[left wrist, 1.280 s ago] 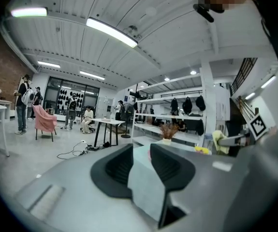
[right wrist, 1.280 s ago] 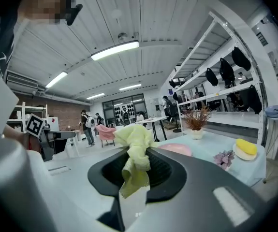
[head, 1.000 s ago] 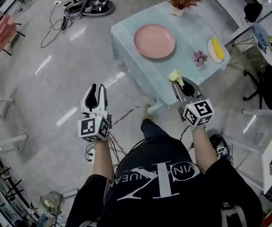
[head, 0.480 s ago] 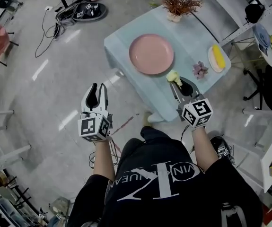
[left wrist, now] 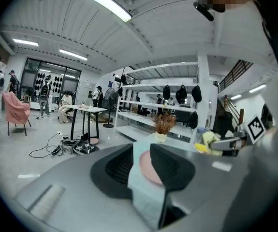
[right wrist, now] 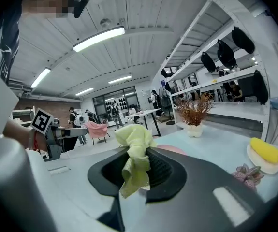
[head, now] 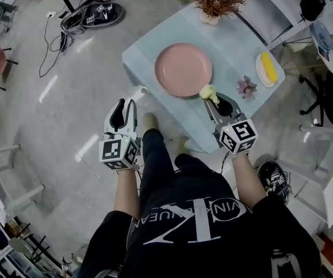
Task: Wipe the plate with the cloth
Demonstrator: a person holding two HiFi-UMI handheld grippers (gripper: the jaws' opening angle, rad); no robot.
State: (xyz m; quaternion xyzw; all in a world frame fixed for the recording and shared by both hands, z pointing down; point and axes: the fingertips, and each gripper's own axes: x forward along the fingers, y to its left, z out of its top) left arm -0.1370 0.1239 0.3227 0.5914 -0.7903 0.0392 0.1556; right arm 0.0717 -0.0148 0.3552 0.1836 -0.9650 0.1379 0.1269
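Cloth (right wrist: pixel 135 151) pinched in right hand-held gripper (head: pixel 213 102); plate (head: pixel 183 69) just ahead

We see a soft, crumpled yellow cloth (right wrist: pixel 135 153) of fine open weave against ribbed black pads (right wrist: pixel 160 168) on the matt grey plastic right gripper (right wrist: pixel 139 170). Upper centre of the head view, the pink plate (head: pixel 183 69) looks smooth, the table (head: pixel 235 39) fabric-covered, and the floor (head: pixel 68 114) glossy.

My head camera looked steeply down from high above the desk (head: pixel 235 45) and floor, the left tool (head: pixel 123 104) and right tool (head: pixel 213 100) cameras sat low behind their jaws, facing level across the room, all three shared the pink plate (head: pixel 183 69) and plant (head: pixel 215 2).
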